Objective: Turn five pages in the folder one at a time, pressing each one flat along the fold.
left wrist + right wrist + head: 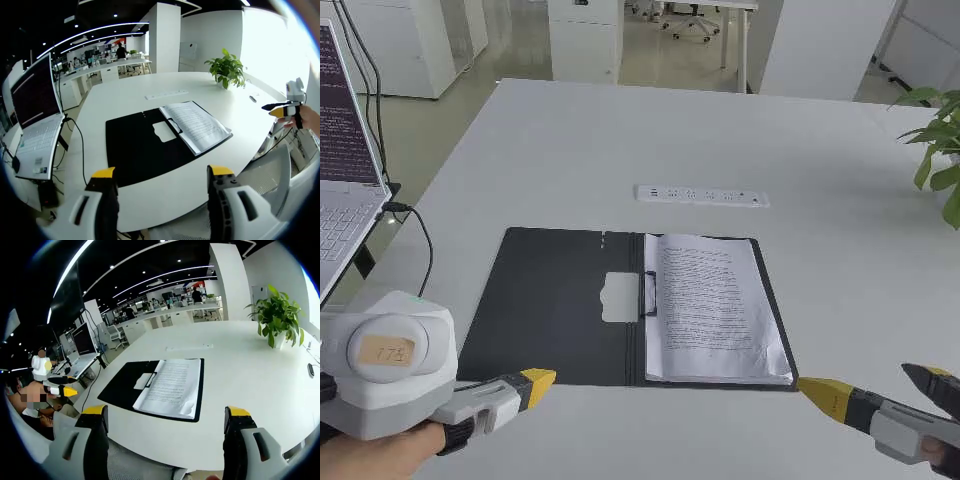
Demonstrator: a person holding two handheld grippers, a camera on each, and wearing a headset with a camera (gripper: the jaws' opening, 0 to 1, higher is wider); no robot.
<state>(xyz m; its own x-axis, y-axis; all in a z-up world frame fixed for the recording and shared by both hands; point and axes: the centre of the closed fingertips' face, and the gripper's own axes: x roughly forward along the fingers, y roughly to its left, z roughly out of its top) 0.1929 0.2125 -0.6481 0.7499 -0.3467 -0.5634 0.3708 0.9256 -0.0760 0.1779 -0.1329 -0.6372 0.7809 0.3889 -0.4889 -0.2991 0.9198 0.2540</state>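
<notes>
Head view: our folder (550, 310) lies open, pages (710, 300) on its right.
We hold left gripper (162, 172) and right gripper (166, 411) with jaws apart.

The right hand-held gripper (166, 411), jaws wide apart, faces the open folder (120, 385) lying on the white table (240, 375).

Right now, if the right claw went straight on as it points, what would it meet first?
Probably the paper stack in the open folder, straight ahead of the right claw; depth is unclear, so the table might come first.
</notes>
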